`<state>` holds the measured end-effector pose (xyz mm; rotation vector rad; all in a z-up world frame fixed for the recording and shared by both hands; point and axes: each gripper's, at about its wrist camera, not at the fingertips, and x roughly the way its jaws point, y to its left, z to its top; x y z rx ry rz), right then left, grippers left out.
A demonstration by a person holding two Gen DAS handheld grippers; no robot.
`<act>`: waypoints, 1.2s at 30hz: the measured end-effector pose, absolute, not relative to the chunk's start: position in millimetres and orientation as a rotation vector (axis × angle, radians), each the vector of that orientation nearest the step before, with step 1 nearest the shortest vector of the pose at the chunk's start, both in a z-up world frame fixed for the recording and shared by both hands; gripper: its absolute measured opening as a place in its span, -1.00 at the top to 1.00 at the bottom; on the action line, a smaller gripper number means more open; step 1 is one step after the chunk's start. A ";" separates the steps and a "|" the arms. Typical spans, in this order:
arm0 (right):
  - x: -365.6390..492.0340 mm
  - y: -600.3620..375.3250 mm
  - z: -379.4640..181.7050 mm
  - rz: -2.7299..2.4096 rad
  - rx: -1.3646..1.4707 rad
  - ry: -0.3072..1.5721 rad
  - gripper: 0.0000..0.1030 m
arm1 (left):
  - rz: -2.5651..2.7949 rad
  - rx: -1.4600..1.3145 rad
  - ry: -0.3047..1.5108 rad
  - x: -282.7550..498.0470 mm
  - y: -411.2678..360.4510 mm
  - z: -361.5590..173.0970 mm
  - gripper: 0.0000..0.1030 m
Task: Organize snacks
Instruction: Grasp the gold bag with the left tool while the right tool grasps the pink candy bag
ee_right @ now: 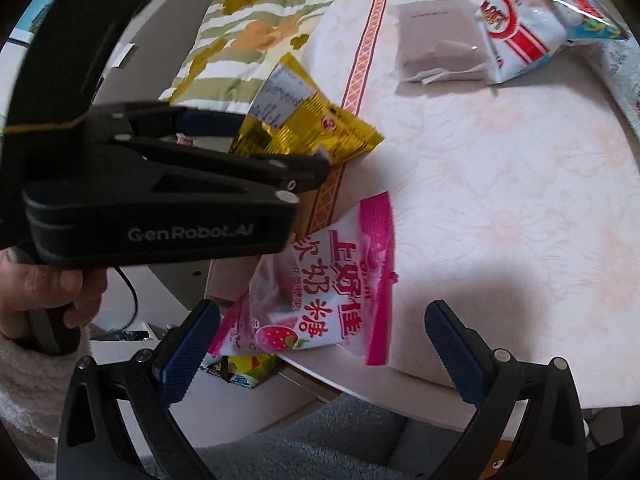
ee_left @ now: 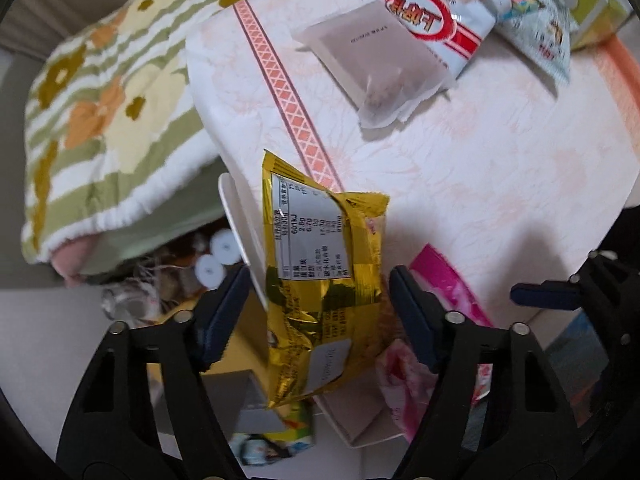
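Though snack-strewn, pale table (ee_left: pixel 500 152) beside floral quilt (ee_left: pixel 108 112); left claw (ee_left: pixel 316 300) spread around gold packet (ee_left: pixel 320 240), right claw (ee_right: pixel 324 344) spread.

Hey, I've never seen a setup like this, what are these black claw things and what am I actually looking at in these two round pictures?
No robot here: a person's hand holds a handheld tool with two fingers, one per hand. Each round picture comes from a fisheye camera on one tool, looking along its fingers. The first is the left gripper, with a gold snack packet between its fingers; whether they press on it yet is unclear. The second is the right gripper, open over a pink strawberry candy bag at the edge of the table. Further back lie a grey pouch and a red-and-white packet.
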<state>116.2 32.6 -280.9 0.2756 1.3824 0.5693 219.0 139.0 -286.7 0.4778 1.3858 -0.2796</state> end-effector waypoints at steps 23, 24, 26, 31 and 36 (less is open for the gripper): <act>118.6 46.7 -289.3 0.578 0.209 1.321 -0.64 | -0.276 0.457 1.309 218.5 141.0 -263.0 0.18; 118.4 46.9 -289.2 0.581 0.211 1.319 -0.57 | -0.278 0.449 1.310 219.2 141.6 -262.5 0.18; 118.4 49.2 -289.9 0.578 0.205 1.314 -0.31 | -0.277 0.430 1.315 220.5 143.2 -261.5 0.18; 116.2 45.9 -283.7 0.589 0.205 1.283 0.16 | -0.277 0.392 1.315 224.1 148.2 -259.2 0.18; 113.9 35.2 -270.2 0.563 0.199 1.225 0.22 | -0.289 0.334 1.287 228.7 153.5 -247.0 0.18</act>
